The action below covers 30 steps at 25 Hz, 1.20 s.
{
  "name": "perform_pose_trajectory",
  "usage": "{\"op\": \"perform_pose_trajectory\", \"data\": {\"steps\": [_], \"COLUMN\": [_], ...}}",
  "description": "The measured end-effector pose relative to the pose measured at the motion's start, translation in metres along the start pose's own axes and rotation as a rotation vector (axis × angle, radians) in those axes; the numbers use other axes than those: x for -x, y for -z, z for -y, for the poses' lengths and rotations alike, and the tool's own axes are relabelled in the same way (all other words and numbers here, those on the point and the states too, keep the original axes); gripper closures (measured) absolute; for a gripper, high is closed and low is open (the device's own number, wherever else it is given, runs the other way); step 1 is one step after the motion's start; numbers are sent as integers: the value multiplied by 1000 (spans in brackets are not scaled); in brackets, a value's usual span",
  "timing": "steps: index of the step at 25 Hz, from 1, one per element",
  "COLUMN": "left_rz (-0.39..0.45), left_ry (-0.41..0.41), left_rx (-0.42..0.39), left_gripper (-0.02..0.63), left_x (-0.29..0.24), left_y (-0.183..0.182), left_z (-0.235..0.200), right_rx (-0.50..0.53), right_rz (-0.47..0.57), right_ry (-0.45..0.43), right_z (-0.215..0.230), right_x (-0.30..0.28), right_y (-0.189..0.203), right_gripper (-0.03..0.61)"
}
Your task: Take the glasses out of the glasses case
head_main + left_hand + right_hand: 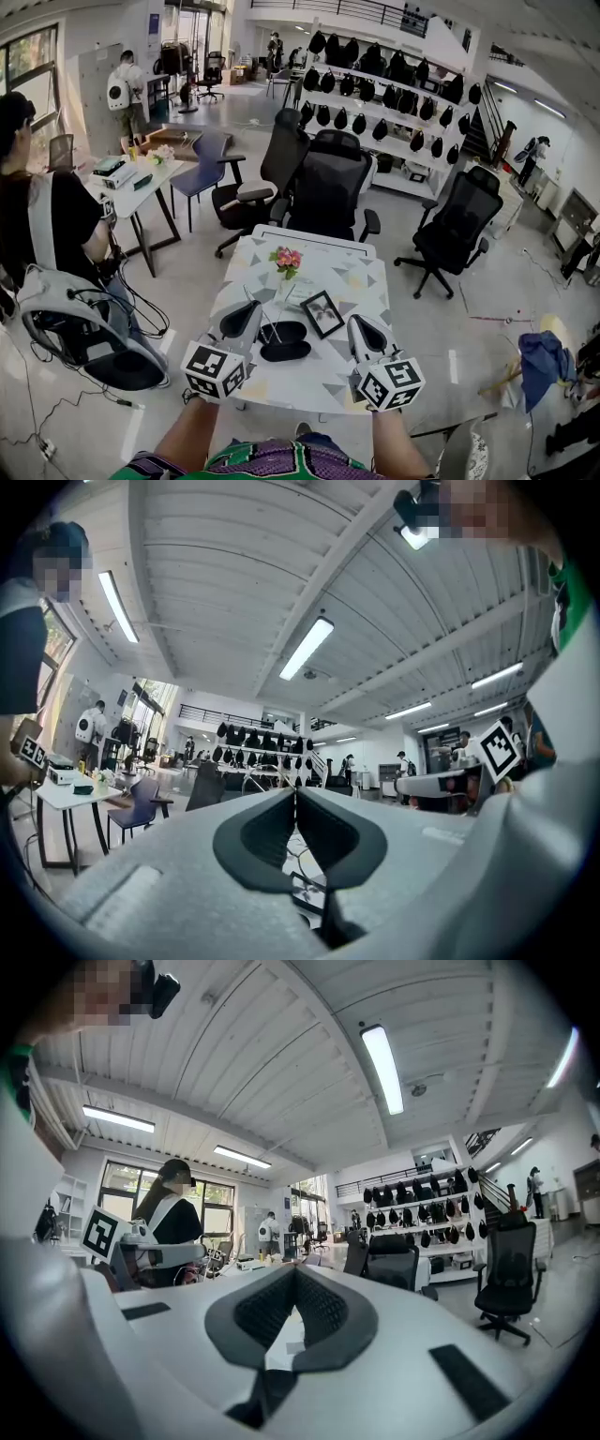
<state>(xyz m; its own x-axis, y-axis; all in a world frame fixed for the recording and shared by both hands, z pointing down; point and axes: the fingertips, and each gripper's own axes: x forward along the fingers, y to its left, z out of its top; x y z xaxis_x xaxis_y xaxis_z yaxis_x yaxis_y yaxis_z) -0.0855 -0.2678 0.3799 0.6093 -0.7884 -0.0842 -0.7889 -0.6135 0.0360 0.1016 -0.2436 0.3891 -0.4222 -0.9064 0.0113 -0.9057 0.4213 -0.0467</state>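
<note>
Table (pixel 349 279): glasses case (pixel 283 343); left tool (pixel 250 315), right tool (pixel 360 327) closed.

The glasses case (pixel 283 341) is black, oval and smooth. It lies flat on the patterned desk (pixel 319 380), toward its near edge and about midway across. It shows as two dark rounded lobes, one just behind the other; whether it stands open cannot be told.
</note>
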Motion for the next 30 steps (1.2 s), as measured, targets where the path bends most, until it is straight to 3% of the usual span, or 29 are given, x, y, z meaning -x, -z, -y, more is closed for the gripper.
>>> {"op": "perform_pose_trajectory", "data": {"steps": [14, 30], "left_rz": [71, 70], "left_ry": [-61, -57], "left_rx": [7, 15], "left_gripper": [592, 592], "left_x": [13, 17], "left_y": [-24, -25], "left_z": [-21, -25], "right_rx": [13, 50], "right_rz": [61, 65], "right_ry": [74, 107], "right_z": [13, 11], "right_x": [9, 8], "right_y": [-14, -20], "right_gripper": [577, 578]}}
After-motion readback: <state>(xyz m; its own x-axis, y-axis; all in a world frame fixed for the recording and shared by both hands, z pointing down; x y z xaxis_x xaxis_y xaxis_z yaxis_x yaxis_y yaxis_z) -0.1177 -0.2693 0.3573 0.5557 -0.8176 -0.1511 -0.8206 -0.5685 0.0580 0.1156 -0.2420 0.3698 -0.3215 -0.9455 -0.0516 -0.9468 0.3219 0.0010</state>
